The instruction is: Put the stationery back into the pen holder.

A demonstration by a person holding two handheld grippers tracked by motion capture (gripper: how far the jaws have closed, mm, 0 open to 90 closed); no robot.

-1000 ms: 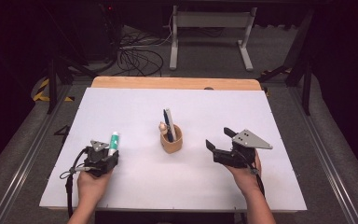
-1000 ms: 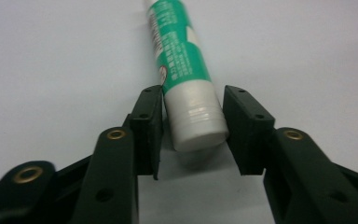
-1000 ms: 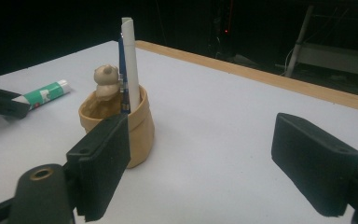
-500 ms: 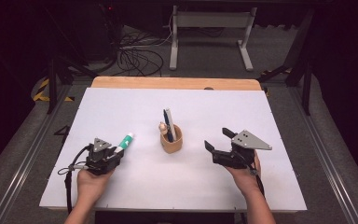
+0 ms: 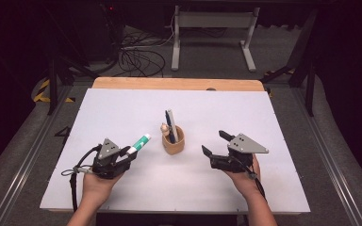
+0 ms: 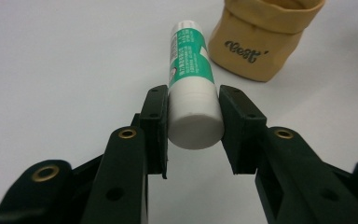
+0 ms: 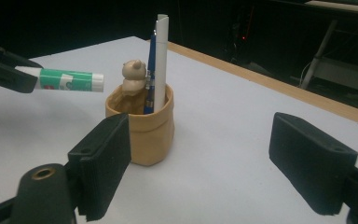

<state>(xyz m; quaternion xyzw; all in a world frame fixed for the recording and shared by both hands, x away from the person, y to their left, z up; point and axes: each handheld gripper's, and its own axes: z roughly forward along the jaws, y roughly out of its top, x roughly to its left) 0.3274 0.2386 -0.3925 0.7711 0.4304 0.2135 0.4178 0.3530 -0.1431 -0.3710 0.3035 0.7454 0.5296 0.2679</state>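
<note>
White table top (image 5: 122,108) spread wide under everything, bare wooden strip (image 5: 179,84) along its far edge

Left gripper (image 5: 131,153) near the front left corner, clamped on the white end of a glue stick (image 5: 140,142); seen in the left gripper view (image 6: 193,123) with both pads pressed to the stick's sides

Right gripper (image 5: 213,144) toward the front right, jaws spread wide with nothing between them; in the right gripper view (image 7: 214,168) set either side of open table

Tan pen pot (image 5: 174,141) near the middle of the surface, between the two grippers and apart from both; upright, with a rolled rim and dark script on its side (image 6: 261,32)

Glue stick held clear of the surface, green-banded end aimed at the pot (image 7: 142,126), tip just short of it (image 7: 67,79)

Inside the pot: white pen (image 7: 161,60), blue pen (image 7: 152,56), small tan figure (image 7: 134,77)
</note>
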